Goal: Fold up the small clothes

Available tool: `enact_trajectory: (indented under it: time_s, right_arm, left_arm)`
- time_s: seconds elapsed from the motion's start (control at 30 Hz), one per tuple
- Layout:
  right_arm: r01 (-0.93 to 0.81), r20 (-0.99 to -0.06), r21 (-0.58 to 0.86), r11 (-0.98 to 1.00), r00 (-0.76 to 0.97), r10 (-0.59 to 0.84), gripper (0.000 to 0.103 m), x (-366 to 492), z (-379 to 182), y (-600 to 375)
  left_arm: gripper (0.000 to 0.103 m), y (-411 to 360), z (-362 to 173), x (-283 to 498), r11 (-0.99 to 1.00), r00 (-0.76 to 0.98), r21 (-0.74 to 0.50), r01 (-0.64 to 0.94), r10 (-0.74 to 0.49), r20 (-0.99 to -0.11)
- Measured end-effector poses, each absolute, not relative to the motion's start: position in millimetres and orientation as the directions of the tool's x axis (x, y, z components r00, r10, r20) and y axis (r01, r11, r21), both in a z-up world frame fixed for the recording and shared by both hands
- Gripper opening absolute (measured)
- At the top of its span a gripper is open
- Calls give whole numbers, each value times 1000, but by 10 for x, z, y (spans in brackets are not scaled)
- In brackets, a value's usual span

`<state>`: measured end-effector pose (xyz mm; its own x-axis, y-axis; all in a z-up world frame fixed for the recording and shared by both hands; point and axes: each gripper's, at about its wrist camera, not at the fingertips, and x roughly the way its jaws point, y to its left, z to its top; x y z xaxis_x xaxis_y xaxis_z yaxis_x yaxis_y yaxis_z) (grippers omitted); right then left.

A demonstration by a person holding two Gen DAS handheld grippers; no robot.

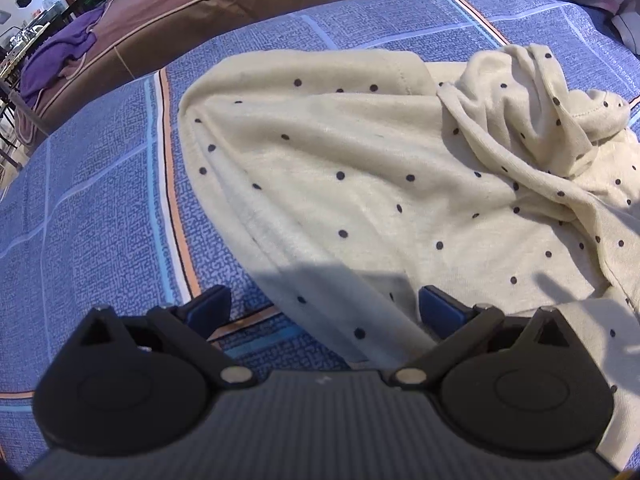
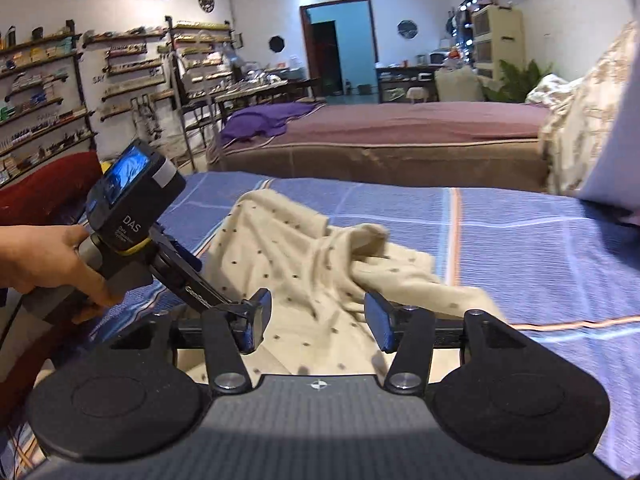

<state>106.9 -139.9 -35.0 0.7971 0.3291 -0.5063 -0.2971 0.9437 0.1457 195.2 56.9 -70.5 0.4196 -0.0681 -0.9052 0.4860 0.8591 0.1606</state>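
On a blue checked bedspread (image 1: 100, 208) in a shelf-lined room: cream dotted garment (image 1: 360, 168), rumpled, one end bunched. Left gripper (image 1: 324, 304) spread wide over its near edge; right gripper (image 2: 318, 320) parted above its middle, nothing clamped. Risk: pinching bedspread too, or several layers. No containers visible.

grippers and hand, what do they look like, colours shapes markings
Both grippers, left gripper and right gripper, have black bodies with round side discs, silver pivot screws and blue finger pads. The right wrist view shows the left one's grey handle, a yellow band, a small lit screen and white "DAS" lettering. The hand on it is bare; no sleeve shows.
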Motion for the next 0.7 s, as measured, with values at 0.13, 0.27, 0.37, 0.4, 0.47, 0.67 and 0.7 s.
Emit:
enact_trajectory:
  time_s: [0.13,0.27,0.37,0.4,0.47,0.67,0.7]
  right_arm:
    - [-259,-576,73,963,777,252,73,1631,-550,-1008]
    - [-231,-641,11,973,745,184,5,1838,-668,-990]
    - [-184,-549,58,981,815,185,1,1486,-515,-1254]
    - [-155,-508,73,985,844,170,1,1320,-425,-1383]
    - [-84,-429,114,990,895,125,1,956,-239,-1697]
    - [112,-325,264,958,945,-21,1,-196,212,-2713]
    - [134,-305,273,953,951,-47,1,-425,298,-2804]
  left_arm:
    - [103,597,-709,1959,860,420,145,490,-88,-903]
    - [103,617,-702,1949,858,420,139,494,-95,-902]
    - [103,639,-701,1957,858,418,130,497,-106,-902]
    - [103,649,-702,1955,858,420,127,498,-110,-901]
    - [103,659,-699,1953,858,420,125,497,-112,-901]
    - [103,657,-691,1950,860,416,125,495,-109,-903]
    - [103,656,-695,1948,860,415,126,495,-107,-903]
